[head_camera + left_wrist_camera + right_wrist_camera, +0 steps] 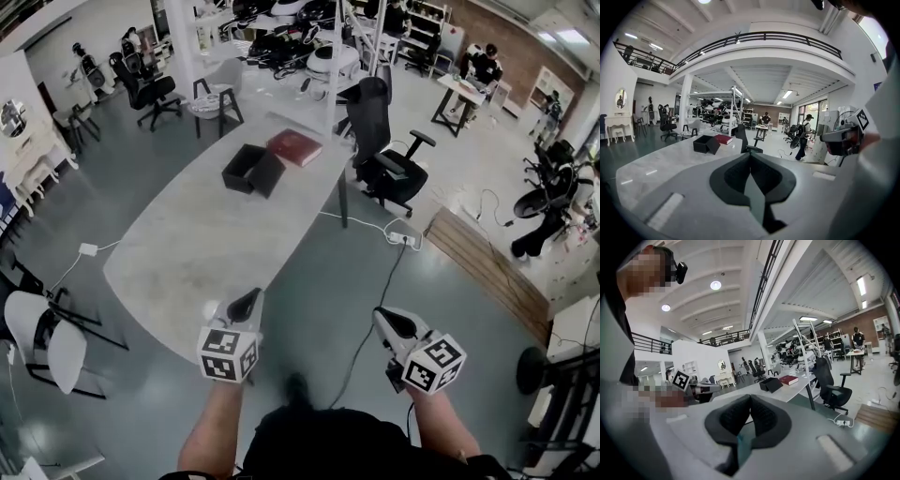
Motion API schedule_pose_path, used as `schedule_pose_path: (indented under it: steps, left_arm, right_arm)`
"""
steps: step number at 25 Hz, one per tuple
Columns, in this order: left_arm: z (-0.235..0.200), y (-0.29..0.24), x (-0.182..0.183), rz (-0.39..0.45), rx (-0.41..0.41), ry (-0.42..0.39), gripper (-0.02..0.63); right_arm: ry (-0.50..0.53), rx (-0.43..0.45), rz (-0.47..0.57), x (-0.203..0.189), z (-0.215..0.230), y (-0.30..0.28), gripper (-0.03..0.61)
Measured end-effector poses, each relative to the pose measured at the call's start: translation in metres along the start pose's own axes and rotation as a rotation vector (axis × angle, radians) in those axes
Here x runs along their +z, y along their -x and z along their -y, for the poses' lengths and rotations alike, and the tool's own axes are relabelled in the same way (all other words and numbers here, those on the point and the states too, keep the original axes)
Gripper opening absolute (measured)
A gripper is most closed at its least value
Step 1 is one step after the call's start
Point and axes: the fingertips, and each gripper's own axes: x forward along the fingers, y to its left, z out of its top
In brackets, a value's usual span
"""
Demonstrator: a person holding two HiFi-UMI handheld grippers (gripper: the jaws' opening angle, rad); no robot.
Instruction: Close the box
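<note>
I hold both tools low in the head view, well short of the work. My left gripper (247, 302) sits at the lower centre-left, over the near edge of the pale table (184, 246). Its own view shows the two dark jaws brought together at the tips with nothing between them. My right gripper (387, 322) is at the lower centre-right, over the grey floor (323, 281) beside the table. Its jaws are likewise closed tip to tip and empty. Both point up the frame toward the far end of the table. The black box (242, 167) is there in the upper middle, well apart from both tools. It is open, with its lid (268, 175) off and leaning tilted against its right side. A red book (294, 147) lies flat just beside the box, up and to the right. A black office chair (386, 155) stands right of the table's far end. A white power strip (402, 238) lies on the floor below it, and a dark cable (375, 309) runs from it down toward me. A white chair (45, 345) is at the lower left edge.
</note>
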Motion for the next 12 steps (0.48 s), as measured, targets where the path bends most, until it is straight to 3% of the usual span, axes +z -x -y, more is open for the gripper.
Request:
schedule_pose_path:
  steps: [6,12]
  left_arm:
    - [-0.054,-0.013,0.014,0.006,-0.003,-0.010,0.011]
    - [-0.076,-0.019,0.017,0.002,0.002,-0.001,0.011]
  right_arm:
    - [0.005,0.004,-0.001,0.021,-0.010,-0.056,0.002]
    - [0.005,0.006,-0.015,0.028,-0.008,-0.079,0.002]
